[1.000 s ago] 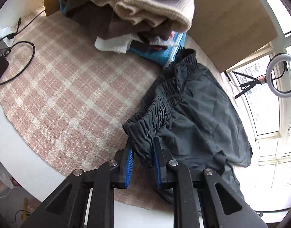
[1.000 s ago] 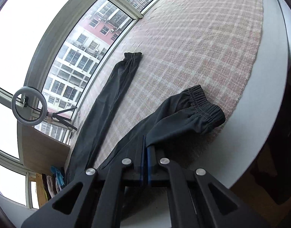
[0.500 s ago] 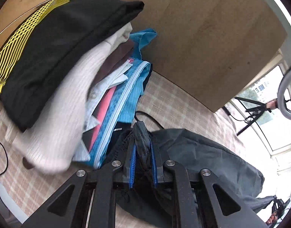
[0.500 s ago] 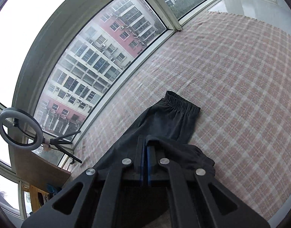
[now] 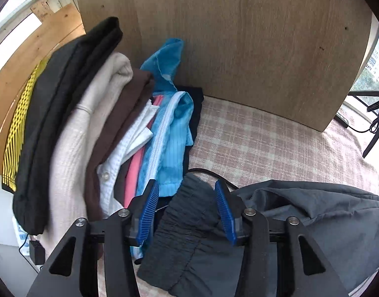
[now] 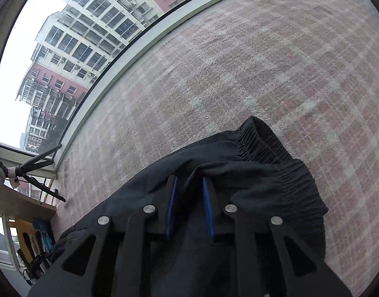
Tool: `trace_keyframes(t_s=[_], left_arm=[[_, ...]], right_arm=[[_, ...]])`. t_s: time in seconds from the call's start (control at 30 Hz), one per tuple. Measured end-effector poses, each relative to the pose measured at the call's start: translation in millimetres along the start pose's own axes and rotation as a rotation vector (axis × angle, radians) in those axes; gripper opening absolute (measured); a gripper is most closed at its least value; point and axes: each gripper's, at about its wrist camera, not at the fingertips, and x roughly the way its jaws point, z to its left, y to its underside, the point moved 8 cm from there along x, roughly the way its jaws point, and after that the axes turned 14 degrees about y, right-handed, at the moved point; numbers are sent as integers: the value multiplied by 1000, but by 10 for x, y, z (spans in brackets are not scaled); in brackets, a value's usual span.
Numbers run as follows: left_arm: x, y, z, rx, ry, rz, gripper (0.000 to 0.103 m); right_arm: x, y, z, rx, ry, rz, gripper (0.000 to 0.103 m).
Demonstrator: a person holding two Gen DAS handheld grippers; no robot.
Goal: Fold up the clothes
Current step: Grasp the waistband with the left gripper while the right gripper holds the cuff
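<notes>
Apparently both grippers [image 5: 187, 193] [image 6: 189, 185] gape over dark trousers [image 5: 313, 217]

wooden board [image 5: 239, 44], plaid cloth [image 6: 239, 79], tripod [image 6: 38, 170]

matt dark cloth trousers [image 5: 300, 222] on a rough woven plaid tablecloth [image 6: 239, 74], beside a smooth wood board [image 5: 239, 37].

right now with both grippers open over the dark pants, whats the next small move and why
Probably lift both grippers straight up and clear. The left gripper and right gripper both stand open with the dark pants lying slack on the plaid cloth, so the fold looks released; the clothes stack sits close on the left.
</notes>
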Motion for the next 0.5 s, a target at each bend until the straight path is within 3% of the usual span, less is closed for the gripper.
trace_keyframes(t_s=[0.07,0.17,0.23,0.33,0.37,0.43,0.5], left_arm=[[-26,4,100,-10,-11,12,57],[-60,19,105,-1,2,7,54],[-80,74,-270,144,90,6,55],[-1,266,-956,453,149,36,59],[58,348,-1165,555,159,54,61],[192,497,-1530,747,155,83,64],[361,572,-1703,859,128,116,64]], right_arm=[[-62,16,-39,-19,8,-13,21],[-189,1,-32,-56,53,-61,21],[-337,42,122,-125,36,-112,21],[-531,329,679,-392,23,-191,23],[-550,466,906,-503,26,-208,26],[-508,778,1338,-724,51,-242,49],[-407,1073,1716,-916,81,-280,51]])
